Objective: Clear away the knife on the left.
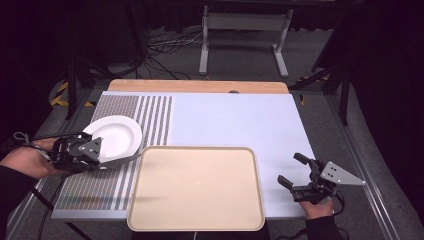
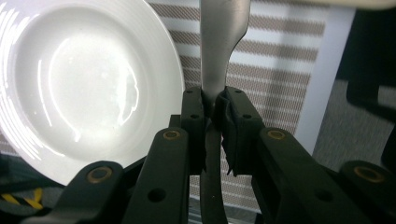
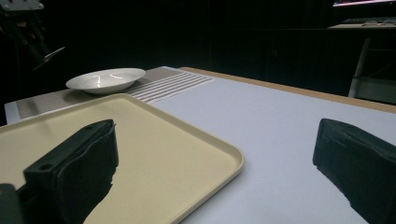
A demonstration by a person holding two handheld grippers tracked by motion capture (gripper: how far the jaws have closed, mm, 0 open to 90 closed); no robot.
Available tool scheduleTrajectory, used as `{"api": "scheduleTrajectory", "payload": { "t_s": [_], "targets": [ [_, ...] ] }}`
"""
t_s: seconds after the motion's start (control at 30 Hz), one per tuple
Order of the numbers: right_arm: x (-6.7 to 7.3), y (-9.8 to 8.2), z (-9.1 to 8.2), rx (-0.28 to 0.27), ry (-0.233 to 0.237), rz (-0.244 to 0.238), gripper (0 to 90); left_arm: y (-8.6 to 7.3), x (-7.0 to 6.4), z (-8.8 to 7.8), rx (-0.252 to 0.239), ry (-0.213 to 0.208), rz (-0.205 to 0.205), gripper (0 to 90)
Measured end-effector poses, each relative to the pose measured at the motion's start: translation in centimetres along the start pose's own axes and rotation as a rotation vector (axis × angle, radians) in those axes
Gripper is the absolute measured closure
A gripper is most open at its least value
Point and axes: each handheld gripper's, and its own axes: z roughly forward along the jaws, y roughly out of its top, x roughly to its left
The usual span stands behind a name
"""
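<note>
Left gripper view shows my left gripper [image 2: 214, 109] clamped on the narrow neck of a grey metal utensil [image 2: 219, 46], most likely a knife, whose wider part sticks out ahead of the jaws over the striped placemat [image 2: 285, 51]. The white plate [image 2: 84, 88] lies just beside the utensil, a little below it. In the high view the utensil [image 1: 122, 161] reaches from the gripper toward the near corner of the beige tray [image 1: 195, 187], between plate and tray. I judge the grip as risky: the pads hold a thin, smooth part, so the long end can swing or slip out if I turn the hand quickly. It may also knock the plate rim or catch on the tray edge. My right gripper [image 1: 296, 175] waits with jaws wide and empty, on the far side of the tray from the plate.
</note>
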Motion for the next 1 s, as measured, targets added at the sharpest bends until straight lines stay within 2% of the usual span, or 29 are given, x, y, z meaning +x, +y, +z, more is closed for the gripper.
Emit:
{"api": "scheduleTrajectory", "payload": {
  "t_s": [0.07, 0.2, 0.33, 0.37, 0.47, 0.53, 0.6, 0.67, 0.7, 0.83, 1.0],
  "targets": [
    [0.0, 0.0, 0.0, 0.003, 0.000, 0.004, 1.0, 0.8, -0.1, -0.1, -0.031, -0.020, -0.030, 80.1],
    [0.0, 0.0, 0.0, 0.000, 0.000, -0.005, 1.0, 2.0, 0.1, -0.2, -0.047, -0.048, -0.077, 80.1],
    [-0.1, 0.0, -0.1, 0.001, 0.002, -0.001, 1.0, 2.3, 0.1, -0.2, -0.087, -0.051, -0.131, 80.2],
    [-0.1, 0.0, -0.1, 0.001, 0.002, -0.001, 1.0, 2.3, 0.1, -0.2, -0.087, -0.051, -0.131, 80.2],
    [-0.1, 0.0, -0.2, 0.000, -0.001, -0.003, 1.0, 2.6, 0.1, -0.1, -0.118, -0.054, -0.198, 80.2],
    [-0.1, 0.0, -0.2, 0.000, 0.001, -0.005, 1.0, 2.8, 0.1, -0.2, -0.127, -0.064, -0.206, 80.2],
    [-0.1, 0.0, -0.1, 0.002, 0.003, -0.004, 1.0, 3.2, 0.1, -0.4, -0.152, -0.074, -0.241, 80.2],
    [-0.1, 0.0, -0.1, 0.003, 0.000, -0.007, 1.0, 3.2, 0.1, -0.4, -0.159, -0.080, -0.245, 80.2],
    [-0.1, 0.0, -0.2, 0.003, -0.001, -0.002, 1.0, 3.3, 0.1, -0.5, -0.168, -0.086, -0.271, 80.2],
    [-0.1, 0.0, -0.2, 0.002, -0.001, -0.005, 1.0, 3.6, 0.1, -0.2, -0.190, -0.109, -0.319, 80.2],
    [-0.1, 0.0, -0.2, 0.002, -0.005, -0.008, 1.0, 4.6, -0.2, 0.5, -0.210, -0.139, -0.351, 80.2]
  ]
}}
